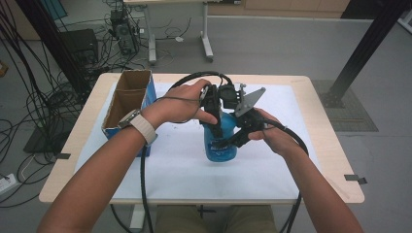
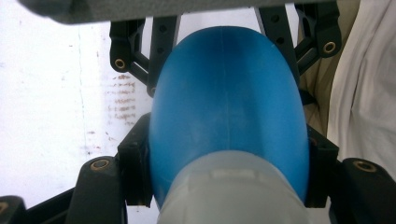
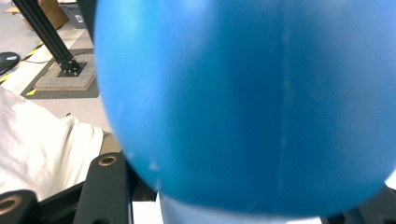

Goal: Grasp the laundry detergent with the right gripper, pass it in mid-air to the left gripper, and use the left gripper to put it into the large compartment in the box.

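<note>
White table cover [image 1: 272,170] carries a cardboard box [image 1: 128,99] at its left and a blue bottle [image 1: 221,143] standing mid-table. Left gripper [image 1: 216,127] clamps its upper body, right gripper [image 1: 233,141] its side. Uneven pulls could tip the smooth bottle or let it slip.

The high view looked forward and down from above the person's side onto the table [image 1: 291,160]. The left gripper view rode its gripper and faced down along its 2 jaws, very near the blue bottle [image 2: 229,107] between them. The right gripper view faced along its own jaws, even nearer that bottle [image 3: 252,102]. All 3 views shared the bottle [image 1: 221,143].
</note>
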Demonstrator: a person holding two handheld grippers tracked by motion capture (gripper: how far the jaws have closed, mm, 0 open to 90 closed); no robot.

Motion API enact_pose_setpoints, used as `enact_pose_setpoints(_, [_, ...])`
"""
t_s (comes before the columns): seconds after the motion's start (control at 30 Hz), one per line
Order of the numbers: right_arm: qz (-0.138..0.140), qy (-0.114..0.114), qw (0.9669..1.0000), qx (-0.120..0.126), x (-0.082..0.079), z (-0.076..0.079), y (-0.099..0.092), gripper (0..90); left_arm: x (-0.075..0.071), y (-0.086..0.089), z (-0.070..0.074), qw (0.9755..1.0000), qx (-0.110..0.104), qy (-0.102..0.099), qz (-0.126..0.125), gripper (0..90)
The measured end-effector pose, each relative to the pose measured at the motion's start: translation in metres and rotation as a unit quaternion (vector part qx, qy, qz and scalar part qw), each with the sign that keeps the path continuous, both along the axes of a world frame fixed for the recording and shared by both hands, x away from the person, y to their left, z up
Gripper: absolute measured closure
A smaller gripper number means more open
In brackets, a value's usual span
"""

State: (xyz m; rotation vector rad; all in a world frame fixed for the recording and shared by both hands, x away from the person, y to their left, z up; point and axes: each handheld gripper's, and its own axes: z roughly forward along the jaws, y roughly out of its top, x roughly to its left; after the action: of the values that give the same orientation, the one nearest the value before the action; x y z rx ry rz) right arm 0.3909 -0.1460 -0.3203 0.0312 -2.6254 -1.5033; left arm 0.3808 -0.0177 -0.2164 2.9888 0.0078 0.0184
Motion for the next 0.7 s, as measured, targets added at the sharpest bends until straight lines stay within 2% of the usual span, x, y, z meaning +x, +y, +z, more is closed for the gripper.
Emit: enact_pose_setpoints(0.7, [0.002, -0.007, 1.0000, 0.000, -0.0010, 0.0018, 0.0011, 41.8, -0.0016, 0.0020, 0.0021, 1.0000, 0.001, 0.000, 0.004, 37.2])
